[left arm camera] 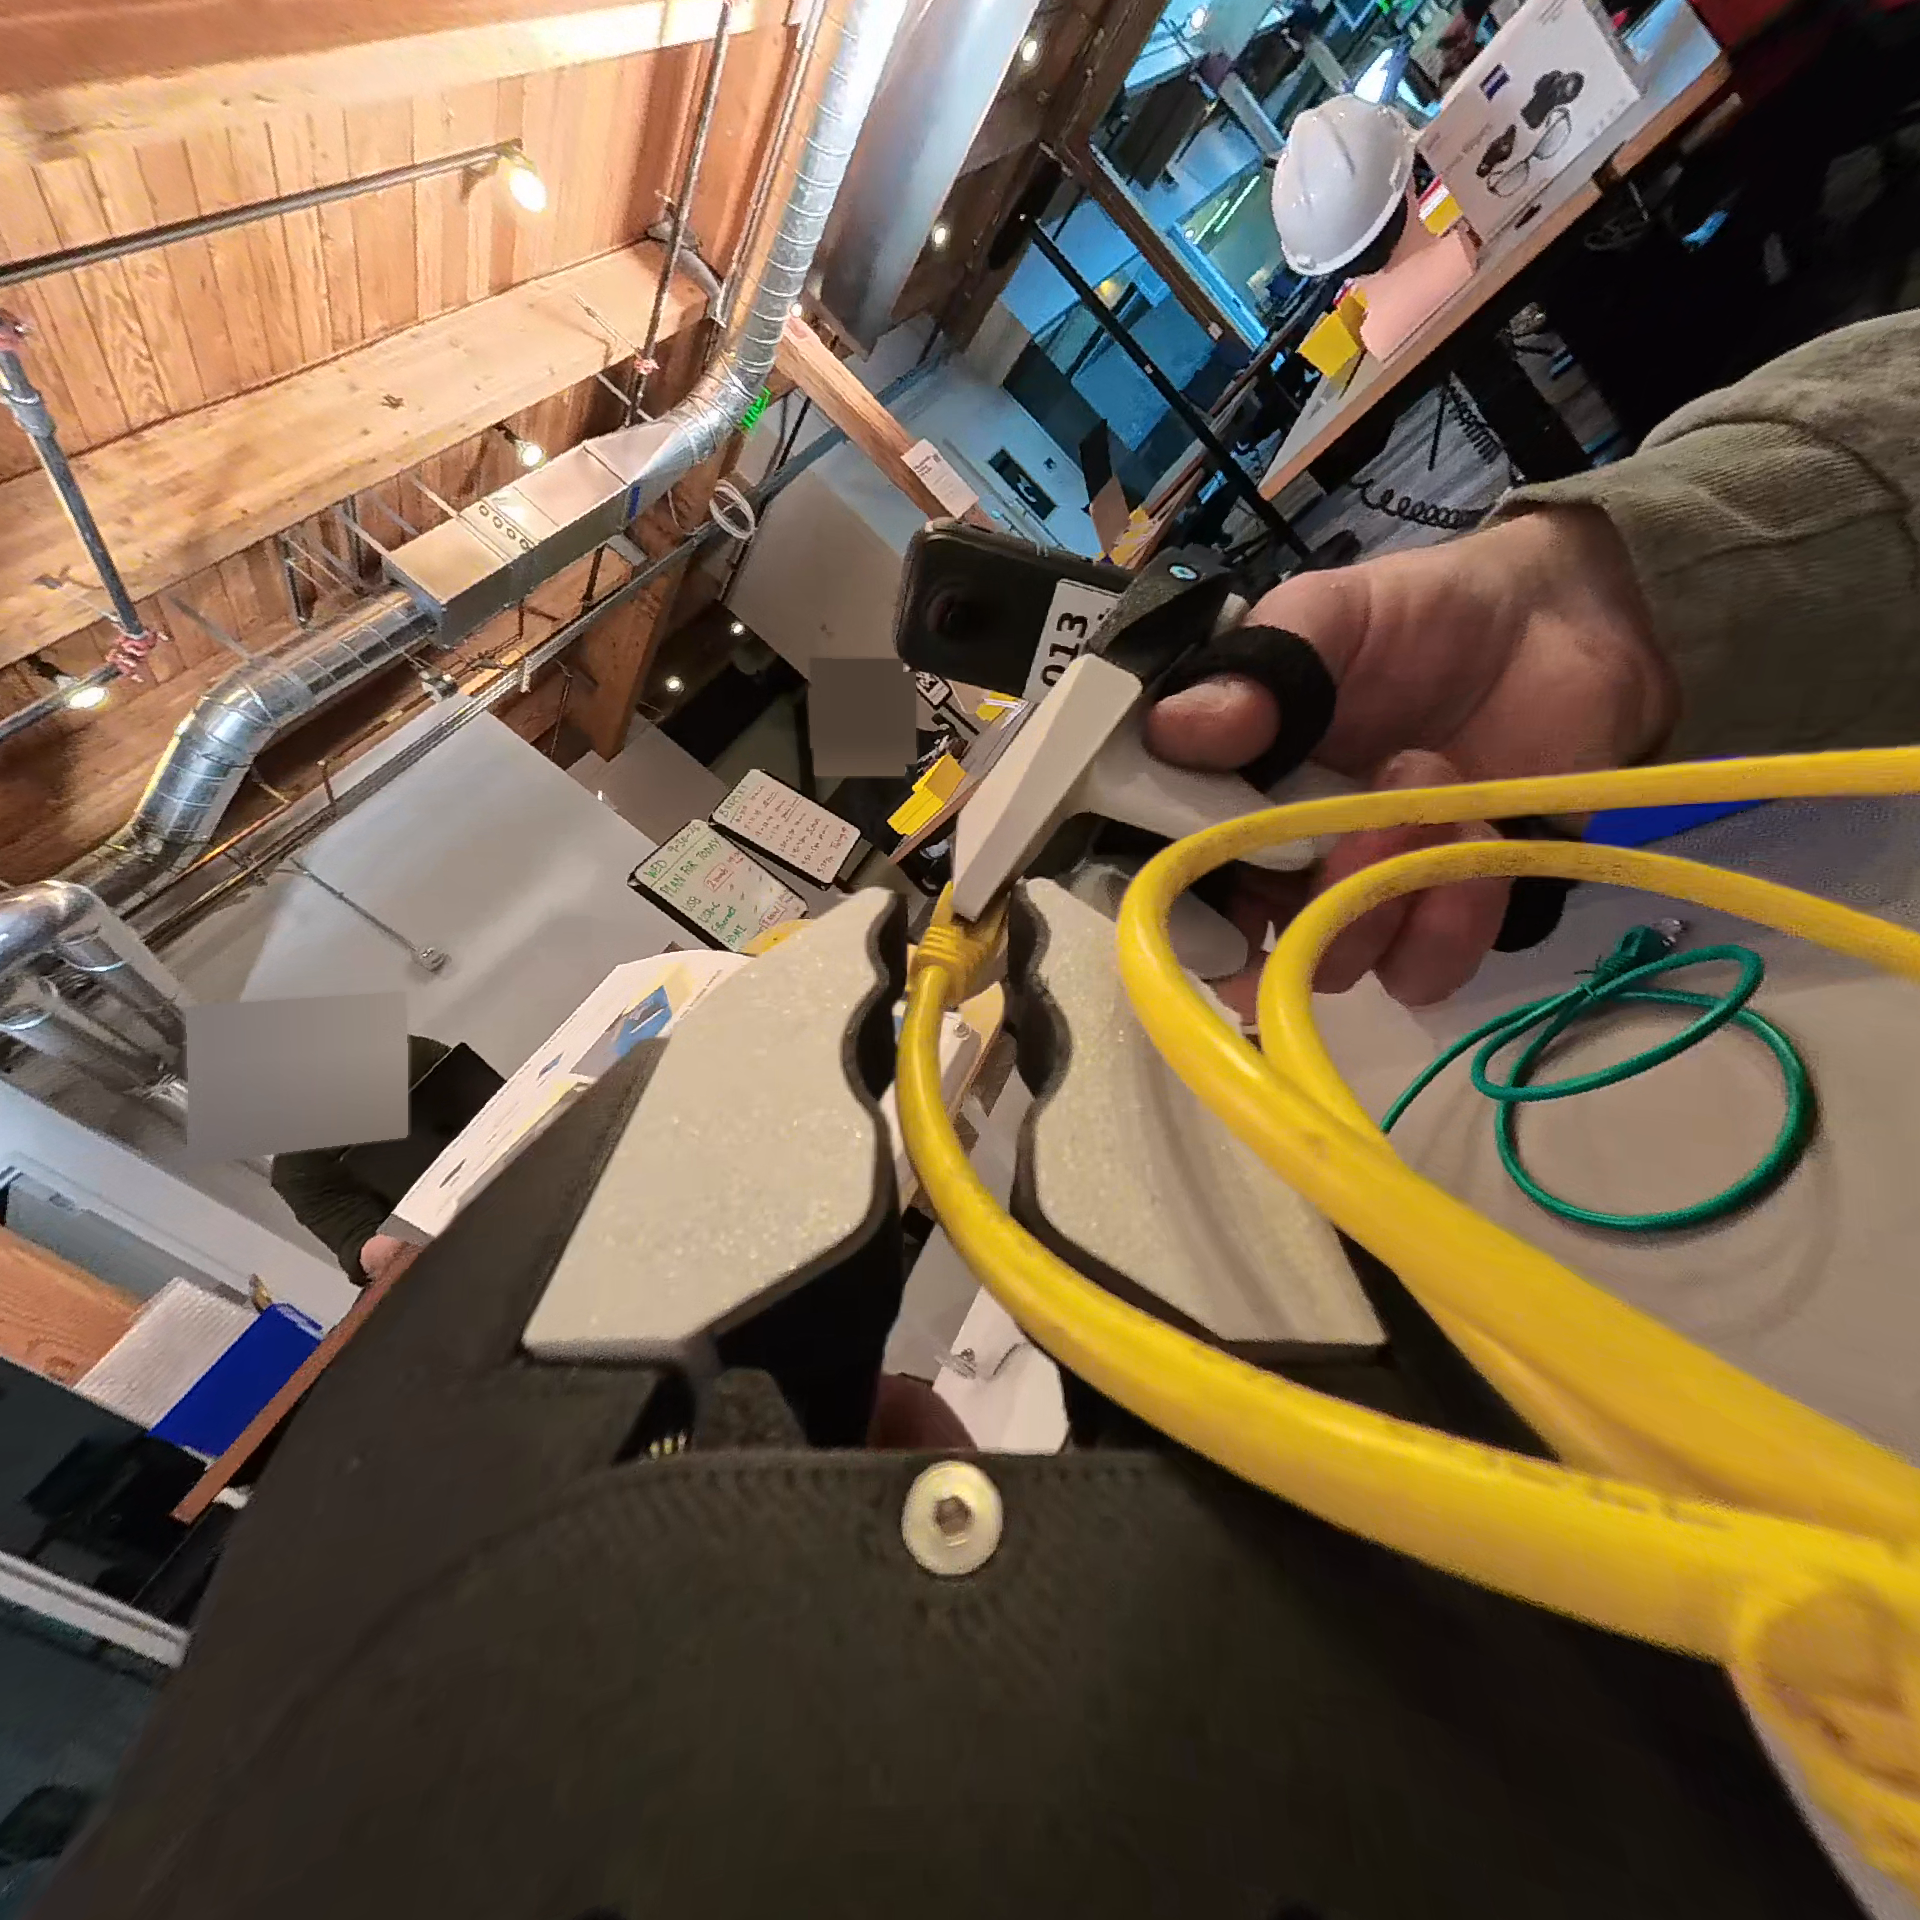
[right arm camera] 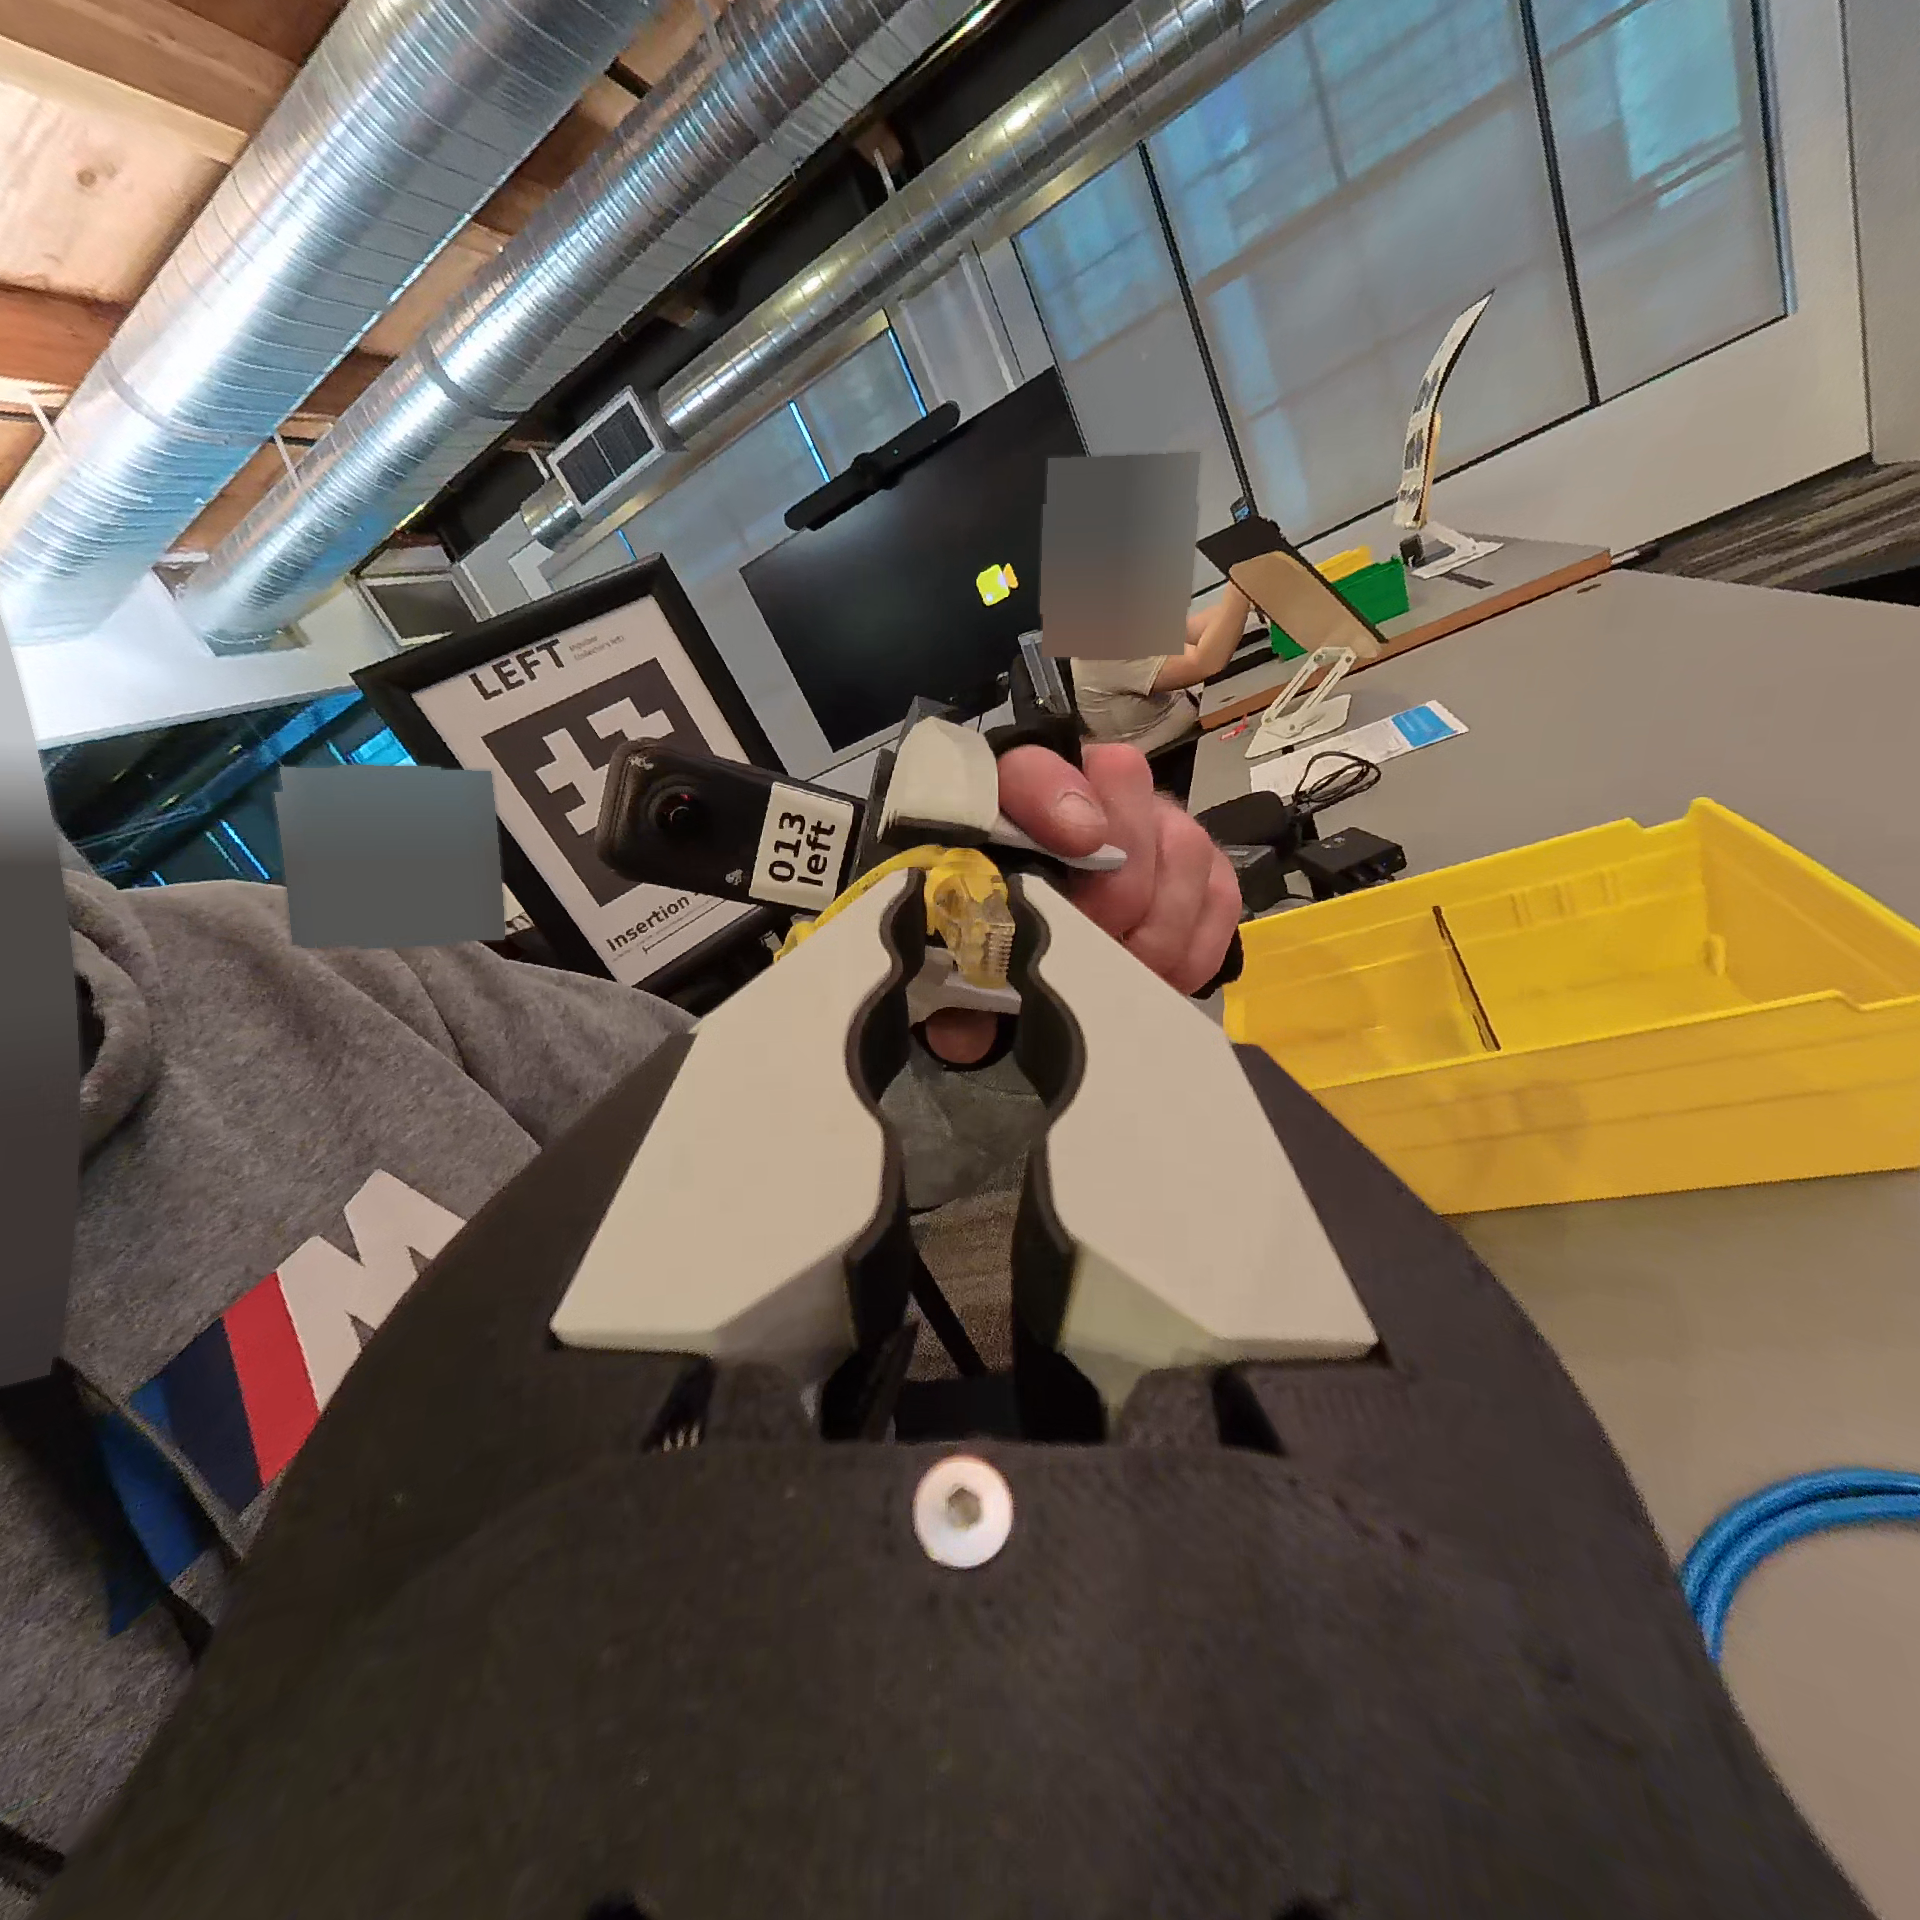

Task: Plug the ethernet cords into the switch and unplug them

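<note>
A yellow ethernet cord (left arm camera: 1226,1122) loops in the air in front of me. In the left wrist view my left gripper (left arm camera: 956,935) is closed around the cord's boot (left arm camera: 948,954), just behind the plug. My right gripper comes in from the far side, and its finger (left arm camera: 1029,779) meets the same end. In the right wrist view my right gripper (right arm camera: 966,904) is shut on the clear yellow plug (right arm camera: 975,920). The left gripper's camera (right arm camera: 707,821) and the hand holding it (right arm camera: 1153,862) are just beyond. The switch is not in view.
A green cord (left arm camera: 1642,1081) lies coiled on the grey table (left arm camera: 1766,1299). A blue cord (right arm camera: 1766,1548) lies at the right. A yellow divided bin (right arm camera: 1558,1039) stands on the table. A framed marker board (right arm camera: 561,748) and a person in a grey hoodie (right arm camera: 312,1091) are at the left. The tips of both grippers are at nearly the same place.
</note>
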The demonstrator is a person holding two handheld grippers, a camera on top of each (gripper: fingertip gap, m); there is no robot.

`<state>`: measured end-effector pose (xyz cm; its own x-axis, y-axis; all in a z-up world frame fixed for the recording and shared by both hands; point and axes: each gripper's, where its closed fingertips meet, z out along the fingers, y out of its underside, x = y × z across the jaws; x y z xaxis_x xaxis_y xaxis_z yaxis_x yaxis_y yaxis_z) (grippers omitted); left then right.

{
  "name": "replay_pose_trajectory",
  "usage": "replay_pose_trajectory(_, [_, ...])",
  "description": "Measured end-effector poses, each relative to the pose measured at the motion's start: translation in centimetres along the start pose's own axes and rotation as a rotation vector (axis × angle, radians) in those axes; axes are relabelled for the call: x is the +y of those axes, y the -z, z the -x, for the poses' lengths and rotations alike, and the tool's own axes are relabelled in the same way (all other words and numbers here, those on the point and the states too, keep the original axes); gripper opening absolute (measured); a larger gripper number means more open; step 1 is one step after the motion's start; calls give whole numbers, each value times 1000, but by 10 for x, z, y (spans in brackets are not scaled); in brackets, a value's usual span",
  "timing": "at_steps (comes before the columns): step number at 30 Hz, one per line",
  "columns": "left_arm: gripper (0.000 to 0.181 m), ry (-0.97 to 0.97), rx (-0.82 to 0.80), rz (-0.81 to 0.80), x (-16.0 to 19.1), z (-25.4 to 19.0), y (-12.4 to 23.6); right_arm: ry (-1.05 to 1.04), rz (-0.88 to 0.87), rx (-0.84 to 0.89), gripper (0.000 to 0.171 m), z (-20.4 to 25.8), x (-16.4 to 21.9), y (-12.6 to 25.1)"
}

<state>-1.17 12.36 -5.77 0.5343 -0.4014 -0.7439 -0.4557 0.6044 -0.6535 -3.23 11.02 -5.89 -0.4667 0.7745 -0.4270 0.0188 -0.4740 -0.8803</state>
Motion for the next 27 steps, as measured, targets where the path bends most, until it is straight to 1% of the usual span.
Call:
replay_pose_trajectory(10, [13,-26,60,22,-1,-9,1,-33,59,-38,11,4,7,3])
replay_pose_trajectory(16, [11,-3,39,20,-1,-9,-1,-57,36,-56,13,3,5,5])
replay_pose_trajectory(20, [12,0,22,35,3,-10,-4,-55,33,-32,16,-3,6,7])
replay_pose_trajectory(27, [12,29,-19,33,7,-1,-1,-64,14,-8,25,-14,3,18])
